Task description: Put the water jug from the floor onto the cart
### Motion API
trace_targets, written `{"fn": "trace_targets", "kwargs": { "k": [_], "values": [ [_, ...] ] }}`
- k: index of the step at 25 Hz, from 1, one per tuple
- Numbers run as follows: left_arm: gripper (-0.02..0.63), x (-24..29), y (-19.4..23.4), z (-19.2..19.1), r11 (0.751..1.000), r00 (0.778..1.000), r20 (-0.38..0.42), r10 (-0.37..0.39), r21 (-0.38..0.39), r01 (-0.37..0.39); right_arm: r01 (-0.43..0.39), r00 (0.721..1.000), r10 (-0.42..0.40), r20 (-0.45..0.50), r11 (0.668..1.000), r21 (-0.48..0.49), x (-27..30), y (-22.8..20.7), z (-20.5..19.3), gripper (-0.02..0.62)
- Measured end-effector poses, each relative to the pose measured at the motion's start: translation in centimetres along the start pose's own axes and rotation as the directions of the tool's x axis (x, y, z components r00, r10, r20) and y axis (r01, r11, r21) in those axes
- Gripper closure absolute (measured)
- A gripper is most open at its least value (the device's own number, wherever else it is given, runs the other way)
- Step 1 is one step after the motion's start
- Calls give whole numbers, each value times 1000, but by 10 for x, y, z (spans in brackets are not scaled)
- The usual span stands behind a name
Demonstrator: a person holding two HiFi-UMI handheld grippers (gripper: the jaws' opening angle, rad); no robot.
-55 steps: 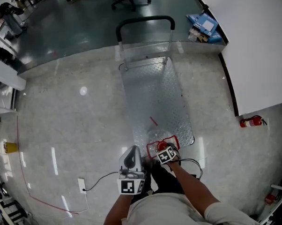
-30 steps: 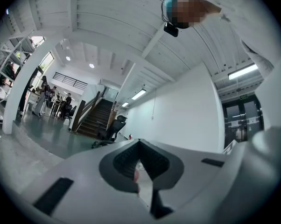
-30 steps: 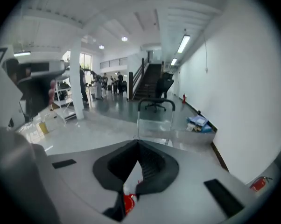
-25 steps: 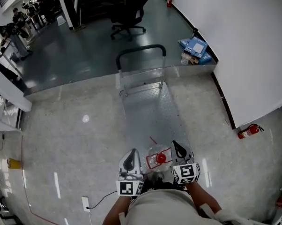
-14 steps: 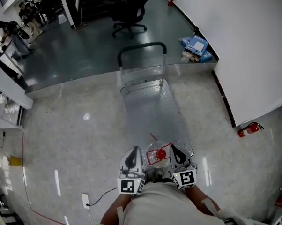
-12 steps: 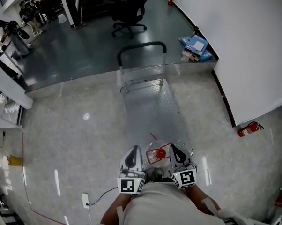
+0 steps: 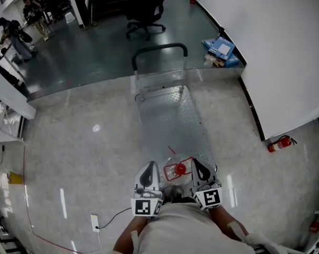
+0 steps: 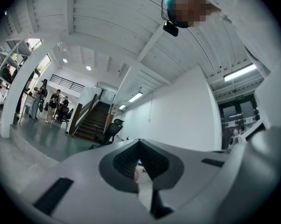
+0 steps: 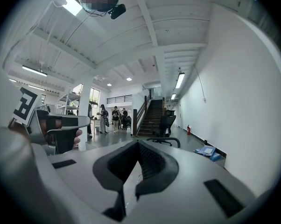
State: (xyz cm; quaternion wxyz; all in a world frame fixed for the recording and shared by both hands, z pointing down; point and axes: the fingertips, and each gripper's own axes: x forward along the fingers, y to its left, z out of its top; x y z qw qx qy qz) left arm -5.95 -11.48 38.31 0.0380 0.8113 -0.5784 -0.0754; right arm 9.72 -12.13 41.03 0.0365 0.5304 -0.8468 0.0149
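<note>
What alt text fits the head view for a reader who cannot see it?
Looking steeply down, a clear water jug with a red cap sits at the near end of a metal platform cart, flanked by the person's left tongs and right tongs. Beyond the cart's handle stands an office chair; a fire extinguisher is by the white wall.

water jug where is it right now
Head view, low centre: the water jug lies between the left gripper and the right gripper, at the near end of the cart.
</note>
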Motion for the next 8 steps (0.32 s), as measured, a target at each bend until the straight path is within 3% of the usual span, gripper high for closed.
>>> {"fn": "trace_targets", "kwargs": {
  "k": [8],
  "values": [
    [607,-1,-3,0,1000,1000,7,0,5,0,-8,1000,8,-2,1000,-4,2,-2,-3,584]
  ]
}}
